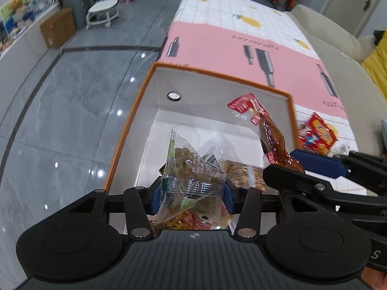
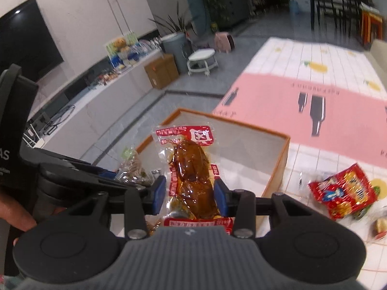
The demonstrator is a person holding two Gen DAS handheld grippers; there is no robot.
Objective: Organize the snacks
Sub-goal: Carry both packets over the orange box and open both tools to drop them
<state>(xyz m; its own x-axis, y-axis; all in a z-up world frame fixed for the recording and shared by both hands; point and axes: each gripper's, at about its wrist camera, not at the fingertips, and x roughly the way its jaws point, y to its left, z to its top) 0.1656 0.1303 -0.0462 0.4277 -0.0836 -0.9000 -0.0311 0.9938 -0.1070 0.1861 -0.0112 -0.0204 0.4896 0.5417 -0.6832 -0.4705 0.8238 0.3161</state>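
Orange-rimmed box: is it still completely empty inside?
No, the orange-rimmed box already has snack packets lying on its white floor in the left wrist view.

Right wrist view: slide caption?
Right gripper holds a brown snack pack above the orange box; red packet waits on the table.

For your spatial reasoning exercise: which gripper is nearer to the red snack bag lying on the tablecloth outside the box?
Right. The right gripper, shut on a brown snack packet, is beside the box's near corner by the red snack bag. The left gripper is over the box, farther away.
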